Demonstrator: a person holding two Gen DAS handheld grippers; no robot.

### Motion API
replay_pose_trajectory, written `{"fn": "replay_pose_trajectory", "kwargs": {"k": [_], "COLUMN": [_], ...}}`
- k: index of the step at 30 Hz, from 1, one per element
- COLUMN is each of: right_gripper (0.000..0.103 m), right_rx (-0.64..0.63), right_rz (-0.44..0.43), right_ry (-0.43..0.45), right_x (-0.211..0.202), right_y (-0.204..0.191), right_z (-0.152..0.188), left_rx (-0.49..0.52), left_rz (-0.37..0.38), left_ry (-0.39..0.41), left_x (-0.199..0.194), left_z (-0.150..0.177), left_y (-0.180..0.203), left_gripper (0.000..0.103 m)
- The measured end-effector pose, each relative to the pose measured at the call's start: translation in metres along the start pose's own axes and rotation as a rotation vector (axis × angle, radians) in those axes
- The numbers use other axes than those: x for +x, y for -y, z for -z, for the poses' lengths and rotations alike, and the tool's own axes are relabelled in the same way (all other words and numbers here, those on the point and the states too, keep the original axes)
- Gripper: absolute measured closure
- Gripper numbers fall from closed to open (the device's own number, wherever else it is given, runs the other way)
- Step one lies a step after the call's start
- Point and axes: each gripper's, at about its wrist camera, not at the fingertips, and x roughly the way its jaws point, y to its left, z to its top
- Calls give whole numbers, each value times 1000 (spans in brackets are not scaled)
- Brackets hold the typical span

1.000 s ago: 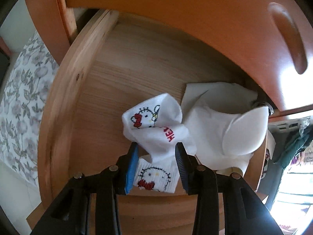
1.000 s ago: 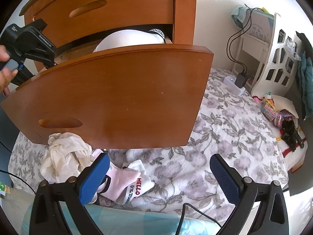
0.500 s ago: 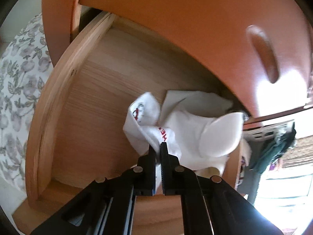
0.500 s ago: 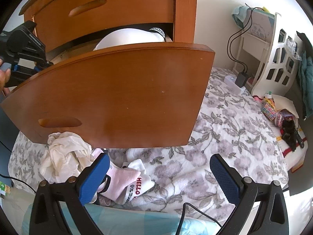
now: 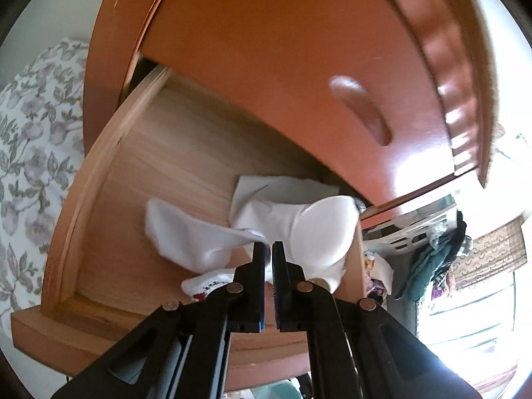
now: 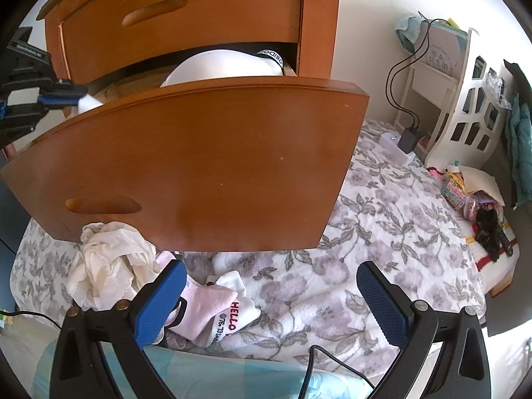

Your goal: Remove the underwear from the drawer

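Observation:
My left gripper (image 5: 268,249) is shut on a white printed sock (image 5: 186,232), which hangs lifted above the floor of the open wooden drawer (image 5: 93,173). A second printed sock (image 5: 206,284) lies beneath it by the drawer's front wall. A white padded bra (image 5: 316,229) rests at the drawer's right side on white fabric. In the right wrist view the left gripper (image 6: 78,94) shows at far left over the drawer front (image 6: 199,166), a bit of white cloth (image 6: 87,102) at its tips. My right gripper (image 6: 269,299) hovers open and empty over the bed.
The closed upper drawer (image 5: 299,66) overhangs the open one. On the floral bedspread (image 6: 365,232) below the drawer front lie a cream garment (image 6: 109,262), a pink sock (image 6: 202,306) and a white lettered sock (image 6: 232,319). A white shelf (image 6: 465,99) and a charger (image 6: 407,139) stand at right.
The left jaws closed on the white sock, then rose and tilted up, lifting it off the drawer floor. The right gripper stayed where it was.

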Motion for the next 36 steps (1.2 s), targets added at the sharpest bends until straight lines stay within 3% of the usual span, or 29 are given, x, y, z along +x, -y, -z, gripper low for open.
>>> {"fn": "replay_pose_trajectory", "kwargs": {"k": [10,13,18,19,20,22,24,26,29,32,36], "right_gripper": [0,0,0,0,0,0,0,0,0,0,0], "right_rx": [0,-1,-1,-1,-1,-1,-2,-2,-2,-4,-4], "right_rz": [1,1,2,2,2,2,1,1,0,-2,-2], "right_ry": [0,2,5,7,8,6,6,5,0,-7,-10], "right_x": [0,-1,-2,-1,-2,-2,-2,-2,-2,0,1], "right_y": [0,0,0,0,0,0,0,0,0,-1,-1], "right_z": [0,0,1,1,1,1,1,1,1,0,0], "left_rx": [104,136,131,123,111,89,78,83,94,142,198], "left_rz": [84,23,-139,-167,-197,-241,-288,-341,-366,-403,-465], "left_ry": [84,73,-50,-64,-82,-107,-131,-160,-226,-300,-343], "left_x": [-29,-27,-5,-1,4,14,26,37,54,75,91], "left_z": [1,-4,-18,-22,-25,-32,-39,-46,-48,-43,-36], "left_y": [33,39,27,23,19,9,2,-3,-6,-4,0], "left_gripper": [100,100,97,89,69,48,48,41,38,35,35]}}
